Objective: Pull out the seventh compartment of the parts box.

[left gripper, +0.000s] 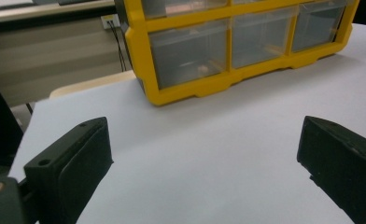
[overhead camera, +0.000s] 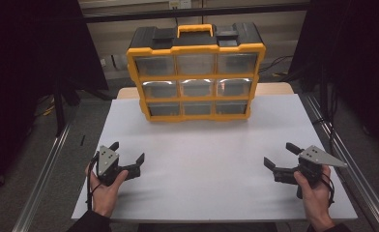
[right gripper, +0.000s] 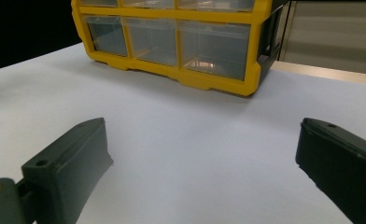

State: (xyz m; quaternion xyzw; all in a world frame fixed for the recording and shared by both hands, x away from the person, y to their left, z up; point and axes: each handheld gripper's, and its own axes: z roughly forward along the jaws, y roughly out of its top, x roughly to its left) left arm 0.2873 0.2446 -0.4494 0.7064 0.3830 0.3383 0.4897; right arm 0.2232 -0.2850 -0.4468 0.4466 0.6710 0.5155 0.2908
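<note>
A yellow and black organizer case [overhead camera: 196, 72] with clear drawers in three rows stands upright at the far middle of the white table [overhead camera: 211, 159]. My left gripper [overhead camera: 127, 153] rests near the front left, held in a hand, jaws wide apart with nothing between them. At the front right my right gripper [overhead camera: 280, 155] is open too and empty. In the left gripper view the case [left gripper: 237, 44] sits ahead and to the right of the gripper [left gripper: 204, 158]. The right gripper view has the case [right gripper: 176, 39] ahead, left of centre, beyond the gripper [right gripper: 204, 163]. A small object lies in one bottom drawer [right gripper: 209, 49].
Metal frame rails [overhead camera: 47, 164] run along both sides of the table. A tan tabletop edge [overhead camera: 274, 88] shows behind the white sheet. Cables [overhead camera: 274, 63] lie on the floor behind the case. Dark curtains close off the left and right.
</note>
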